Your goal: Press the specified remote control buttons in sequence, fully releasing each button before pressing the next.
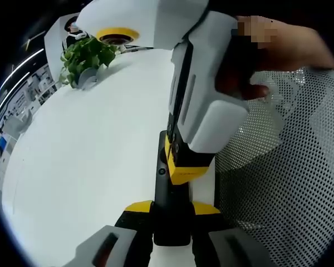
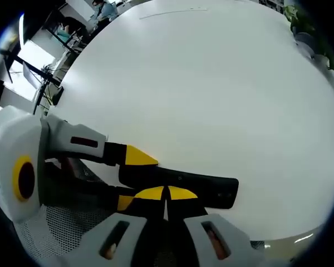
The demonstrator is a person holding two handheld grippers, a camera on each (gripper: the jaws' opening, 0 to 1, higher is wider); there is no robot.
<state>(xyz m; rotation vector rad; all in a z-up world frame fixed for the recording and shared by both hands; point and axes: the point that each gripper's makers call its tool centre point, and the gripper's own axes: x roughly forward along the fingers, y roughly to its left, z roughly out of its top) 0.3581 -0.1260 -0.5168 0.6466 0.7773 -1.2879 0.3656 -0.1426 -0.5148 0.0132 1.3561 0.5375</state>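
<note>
A black remote control point(image 1: 168, 194) lies lengthwise between my left gripper's point(image 1: 171, 209) yellow-tipped jaws, which are shut on its sides above the white table point(image 1: 89, 167). My right gripper point(image 1: 182, 167) comes down from the upper right, held by a hand point(image 1: 278, 47), with its yellow tip resting on the remote's top face. In the right gripper view, the right gripper point(image 2: 166, 194) has its two yellow tips closed together and set against the remote point(image 2: 214, 189). The left gripper point(image 2: 131, 178) reaches in from the left and clamps the remote's end. The buttons are hidden.
A potted green plant point(image 1: 86, 58) stands at the table's far edge, beside a yellow round object point(image 1: 117, 34). A grey mesh chair back point(image 1: 289, 167) fills the space on the right and shows again as mesh point(image 2: 61, 228). Office furniture lies beyond the table.
</note>
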